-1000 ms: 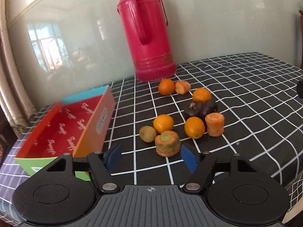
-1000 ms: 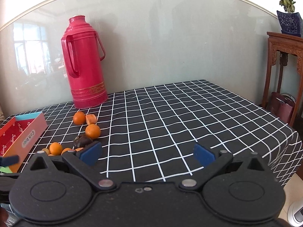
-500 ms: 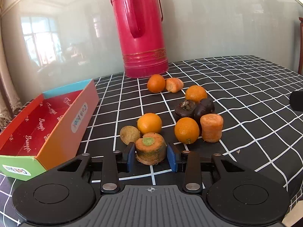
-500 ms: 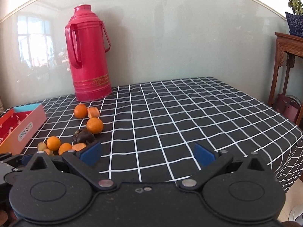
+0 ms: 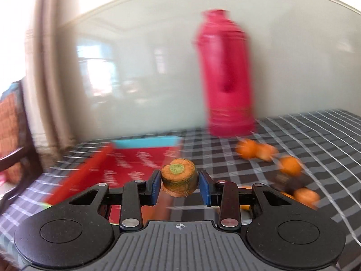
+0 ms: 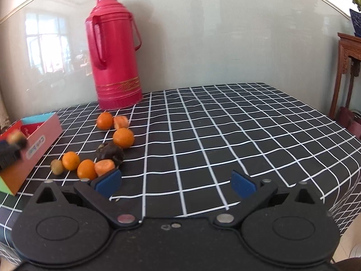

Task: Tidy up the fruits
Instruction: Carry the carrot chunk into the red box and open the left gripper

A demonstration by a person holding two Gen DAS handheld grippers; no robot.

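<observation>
My left gripper is shut on a carrot chunk with a green core and holds it in the air by the near right edge of the red cardboard box. That view is motion-blurred. In the right wrist view the left gripper shows blurred over the box. My right gripper is open and empty above the tablecloth. Oranges, a kiwi, dark fruits and another carrot chunk lie on the cloth left of it.
A tall red thermos stands at the back against the wall. The checked tablecloth ends at the right and near edges. A wooden stand is off to the right. A chair is at the far left.
My left gripper shut on the carrot chunk, lifted it off the cloth and swung left toward the box. The right gripper stayed open and shifted slightly.
</observation>
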